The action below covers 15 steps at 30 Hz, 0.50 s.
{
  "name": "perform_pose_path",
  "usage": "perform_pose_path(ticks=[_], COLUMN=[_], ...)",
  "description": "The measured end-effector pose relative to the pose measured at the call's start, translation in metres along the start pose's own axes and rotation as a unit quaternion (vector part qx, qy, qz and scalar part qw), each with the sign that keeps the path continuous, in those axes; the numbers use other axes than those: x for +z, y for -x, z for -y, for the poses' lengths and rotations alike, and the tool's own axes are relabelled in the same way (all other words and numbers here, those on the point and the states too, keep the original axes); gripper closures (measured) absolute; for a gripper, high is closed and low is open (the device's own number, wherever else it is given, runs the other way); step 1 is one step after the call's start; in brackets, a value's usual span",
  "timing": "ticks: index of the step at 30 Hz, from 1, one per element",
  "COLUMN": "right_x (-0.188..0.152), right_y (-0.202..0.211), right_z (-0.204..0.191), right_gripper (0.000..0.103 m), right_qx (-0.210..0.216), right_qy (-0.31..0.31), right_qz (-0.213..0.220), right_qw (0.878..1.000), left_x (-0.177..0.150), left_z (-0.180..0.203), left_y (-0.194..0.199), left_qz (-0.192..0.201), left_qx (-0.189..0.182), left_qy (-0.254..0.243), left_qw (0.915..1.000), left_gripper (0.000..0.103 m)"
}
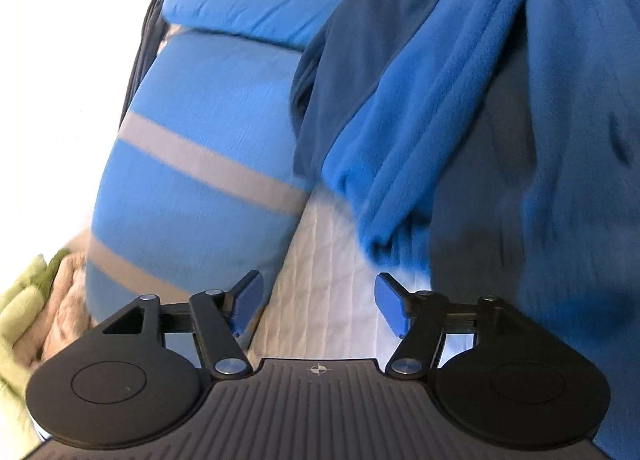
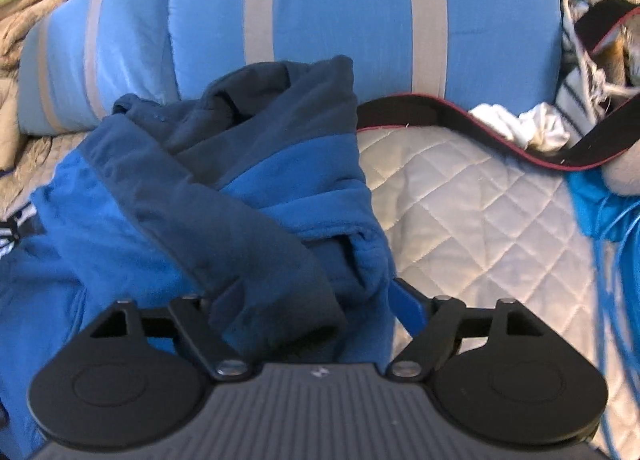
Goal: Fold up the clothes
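Observation:
A two-tone blue fleece jacket (image 2: pixel 224 188) lies bunched on the white quilted bed cover (image 2: pixel 480 200). In the left wrist view it (image 1: pixel 460 108) hangs blurred at the right, above the cover (image 1: pixel 320 280). My left gripper (image 1: pixel 318 304) is open and empty, its blue pads apart, just left of the jacket's sleeve end. My right gripper (image 2: pixel 320 312) has the jacket's folds lying between its wide-apart fingers. Its left finger is hidden under the cloth; the right pad (image 2: pixel 408 308) shows beside the fabric.
Blue pillows with grey stripes (image 2: pixel 360 12) (image 1: pixel 192 164) stand behind the jacket. A black strap with red edging (image 2: pixel 460 120) and white clothes (image 2: pixel 528 124) lie at the right. Beige and green folded cloth (image 1: pixel 36 320) sits at the left. Blue cables (image 2: pixel 612 260) hang at the far right.

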State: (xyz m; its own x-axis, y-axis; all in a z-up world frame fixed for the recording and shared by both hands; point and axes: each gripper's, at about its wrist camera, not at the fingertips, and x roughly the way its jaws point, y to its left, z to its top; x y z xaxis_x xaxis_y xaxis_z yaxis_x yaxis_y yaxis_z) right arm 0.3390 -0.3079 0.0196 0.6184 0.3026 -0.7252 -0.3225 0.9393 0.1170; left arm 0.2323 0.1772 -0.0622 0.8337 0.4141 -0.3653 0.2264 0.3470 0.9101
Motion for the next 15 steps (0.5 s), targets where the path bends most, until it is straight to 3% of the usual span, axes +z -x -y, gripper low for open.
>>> perform_pose_path(ticks=[4, 8, 12, 15], right_x=[-0.009, -0.022, -0.035, -0.044], right_y=[0.023, 0.041, 0.062, 0.077], right_z=[-0.001, 0.000, -0.002, -0.005], right_gripper=[0.011, 0.007, 0.001, 0.000], right_qx=[-0.004, 0.009, 0.011, 0.016], right_qy=[0.015, 0.023, 0.038, 0.043], right_qz=[0.000, -0.021, -0.026, -0.029], right_qw=[1.000, 0.999, 0.999, 0.999], left_x=[-0.016, -0.028, -0.040, -0.055], left_z=[-0.018, -0.046, -0.079, -0.095], left_y=[0.033, 0.071, 0.107, 0.128], left_qz=[-0.009, -0.025, -0.039, -0.056], left_qx=[0.006, 0.008, -0.055, -0.121], left_qy=[0.034, 0.118, 0.238, 0.329], left_qw=[0.9994, 0.9927, 0.9690, 0.9348], left_gripper=[0.043, 0.028, 0.023, 0.022])
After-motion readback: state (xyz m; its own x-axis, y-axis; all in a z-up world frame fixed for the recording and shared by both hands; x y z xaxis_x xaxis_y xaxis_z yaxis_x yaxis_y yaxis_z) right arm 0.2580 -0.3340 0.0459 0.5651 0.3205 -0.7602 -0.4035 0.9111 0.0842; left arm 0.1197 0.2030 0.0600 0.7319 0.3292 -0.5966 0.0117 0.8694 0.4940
